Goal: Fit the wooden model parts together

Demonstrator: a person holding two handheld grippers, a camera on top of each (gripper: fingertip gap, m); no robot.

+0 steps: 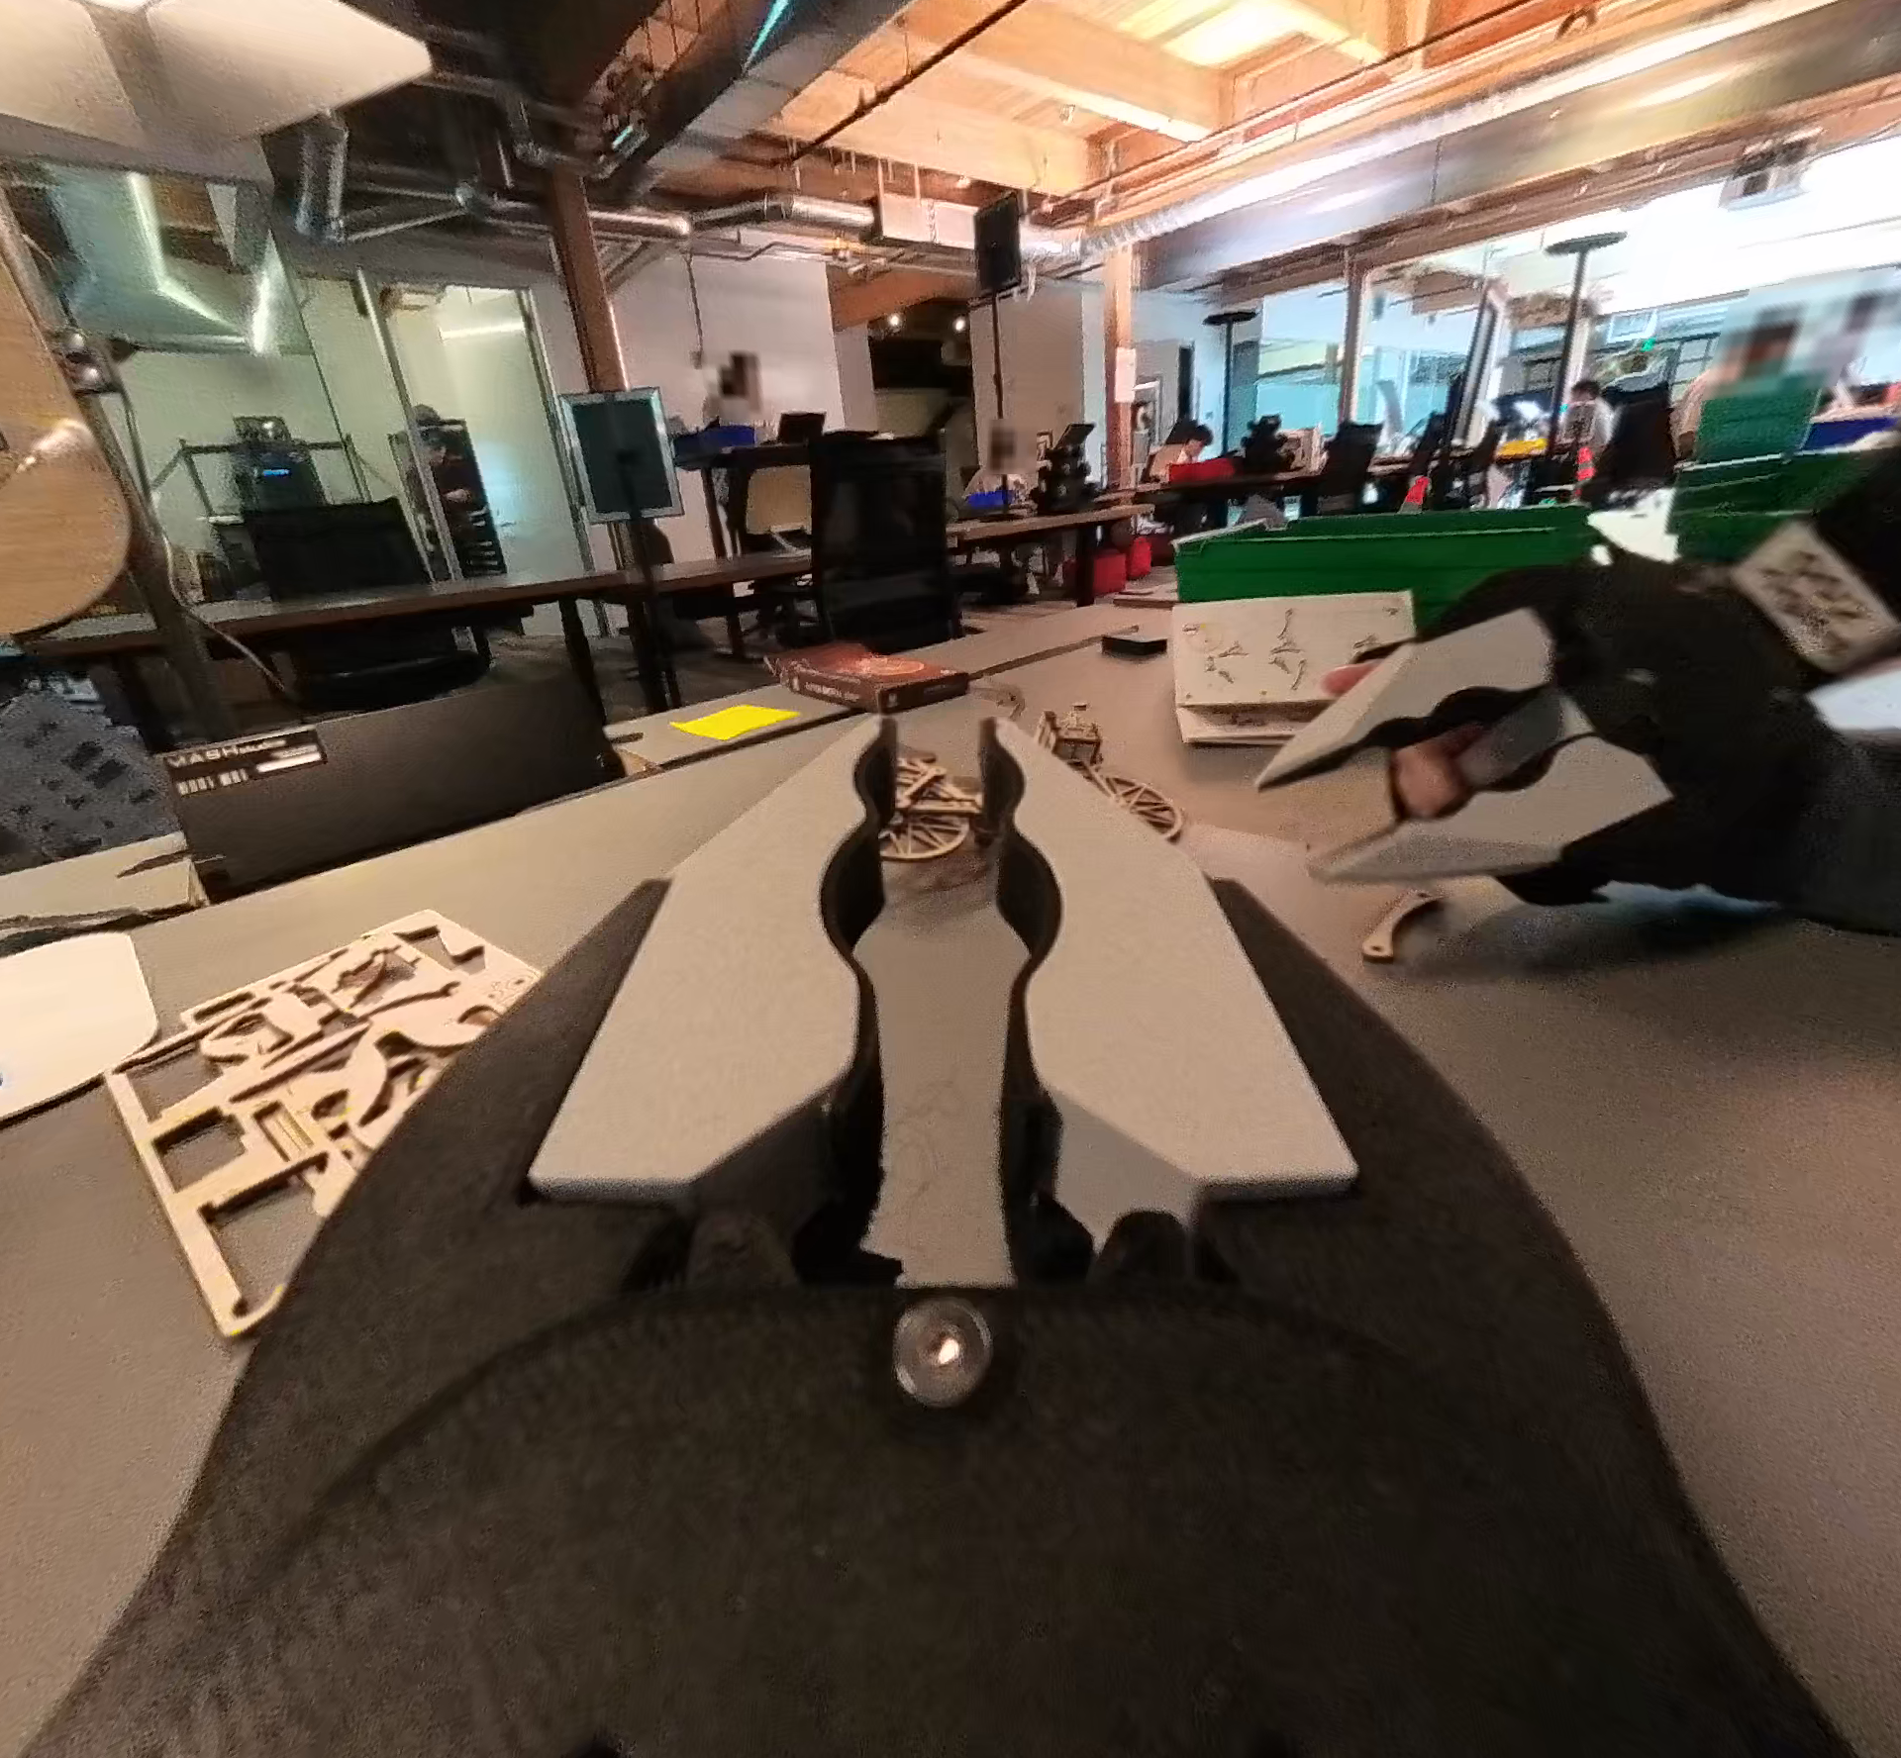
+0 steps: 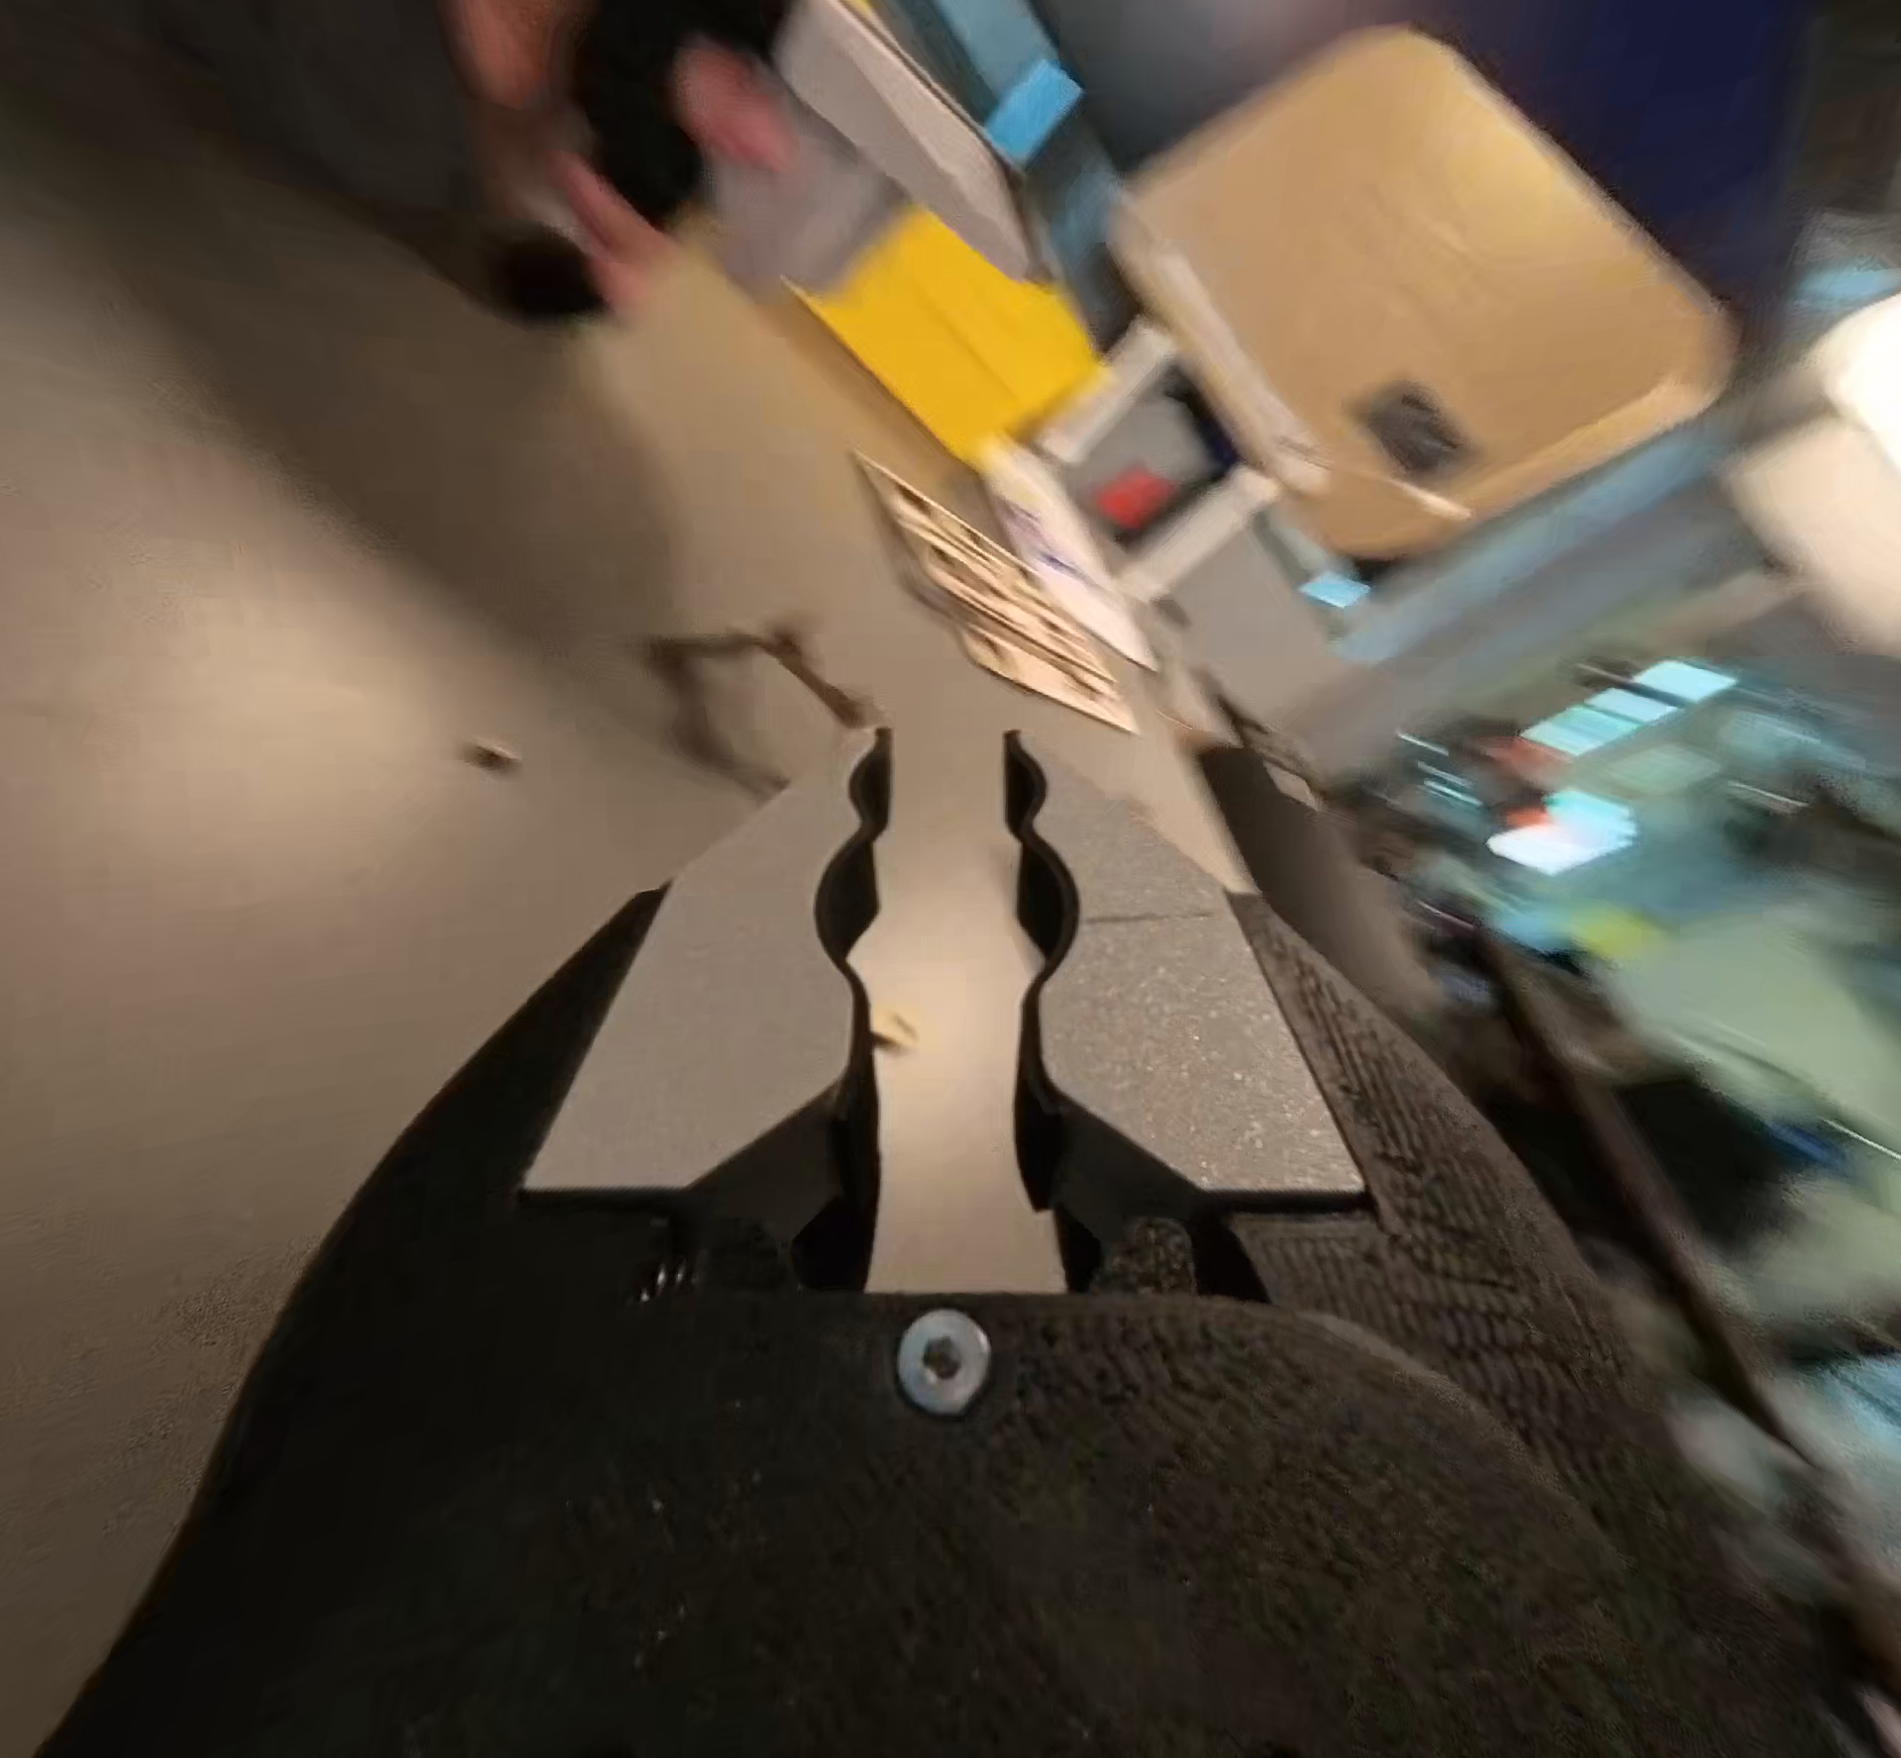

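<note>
Left wrist view has your left gripper (image 1: 934, 742) held low over the grey table (image 1: 1543, 1143), its 2 fingers parted with a clear gap and nothing between them. Past the tips, framed in that gap, stands the partly built wooden model (image 1: 926, 809), spoked wheels showing, and a second wheeled piece (image 1: 1116, 778) sits just to its right. Your right gripper (image 1: 1301, 819) comes in from the right, also parted and empty, hovering above a small curved part (image 1: 1397, 927) that lies flat on the table; a hand (image 1: 1435, 773) shows behind its fingers. Both tools have smooth grey finger plates with wavy inner edges, set in rough black printed bodies with 1 steel screw at the centre. A laser-cut sheet (image 1: 309, 1071) of thin pale plywood, full of cut-outs, lies flat to the left beside a white rounded pad (image 1: 62, 1020). Farther back are a stack of sheets (image 1: 1286, 670), a dark box (image 1: 874, 675), a yellow note (image 1: 736, 719) and green bins (image 1: 1378, 557). Some of these bear writing, which I leave unread. Right wrist view is heavily blurred: your right gripper (image 2: 944, 742) is parted over bare table (image 2: 257, 680), with a thin wooden part (image 2: 761, 670) lying ahead of the tips and a cut sheet (image 2: 1013, 619) beyond.
</note>
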